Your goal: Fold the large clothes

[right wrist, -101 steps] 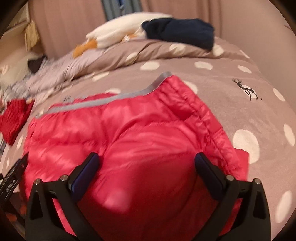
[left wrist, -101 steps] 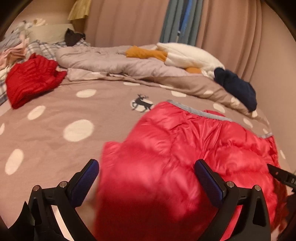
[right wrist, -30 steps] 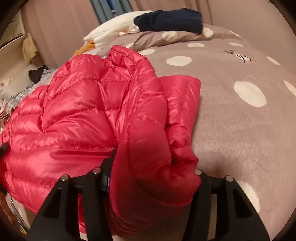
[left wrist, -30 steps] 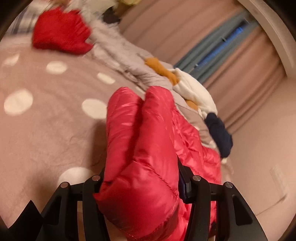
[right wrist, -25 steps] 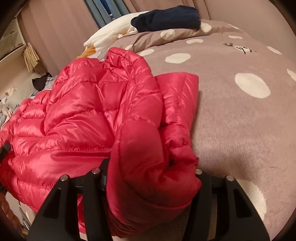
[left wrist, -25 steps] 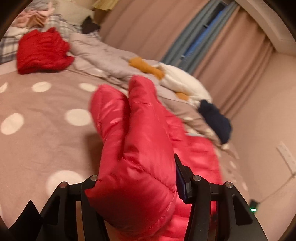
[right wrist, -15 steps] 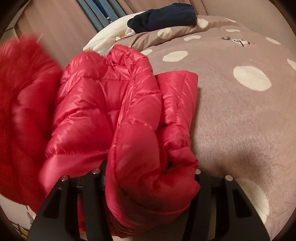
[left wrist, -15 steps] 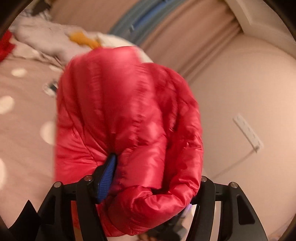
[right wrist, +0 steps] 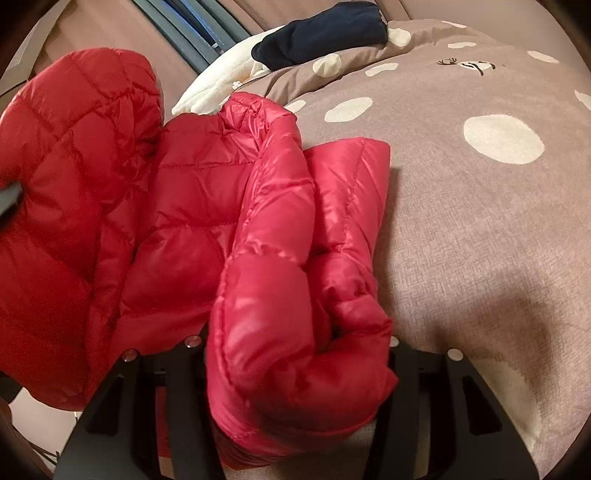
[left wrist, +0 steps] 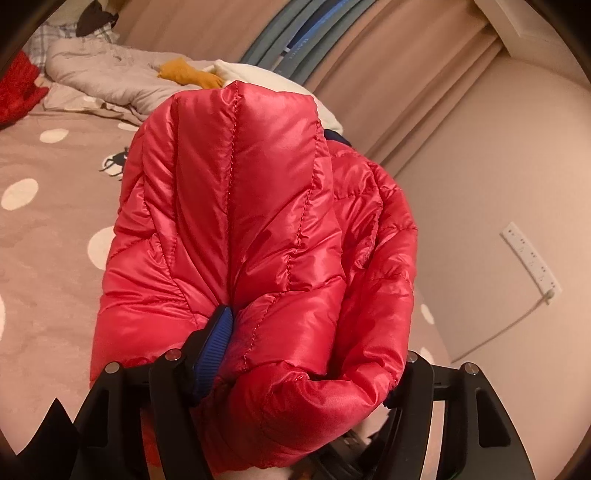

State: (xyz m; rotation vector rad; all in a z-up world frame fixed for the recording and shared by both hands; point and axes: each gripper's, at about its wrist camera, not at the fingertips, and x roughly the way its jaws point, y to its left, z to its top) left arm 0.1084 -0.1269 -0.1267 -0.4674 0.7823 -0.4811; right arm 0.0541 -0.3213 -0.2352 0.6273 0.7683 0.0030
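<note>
**Both jaws buried in red jacket**

I am holding the red puffer jacket [left wrist: 255, 236] in both hands, and it is filling most of what I see. My left gripper [left wrist: 306, 354] is gripping a thick bunch of it raised above the bed [left wrist: 44, 236]; its jaws have just been opening wider, yet the padding is still bulging between them. Only the blue pad [left wrist: 216, 343] at 7 o'clock is showing; the opposite pad is hidden under fabric. My right gripper [right wrist: 295, 354] is clamping a rolled sleeve end at a middling width, both pads covered by cloth. The rest of the jacket [right wrist: 192, 206] is lying on the spotted bedcover [right wrist: 480, 229], stretching toward 10 o'clock, where the lifted part is looming and cut off by the rim. A navy garment [right wrist: 321, 33] is lying at 12 o'clock, partly out of frame.
</note>
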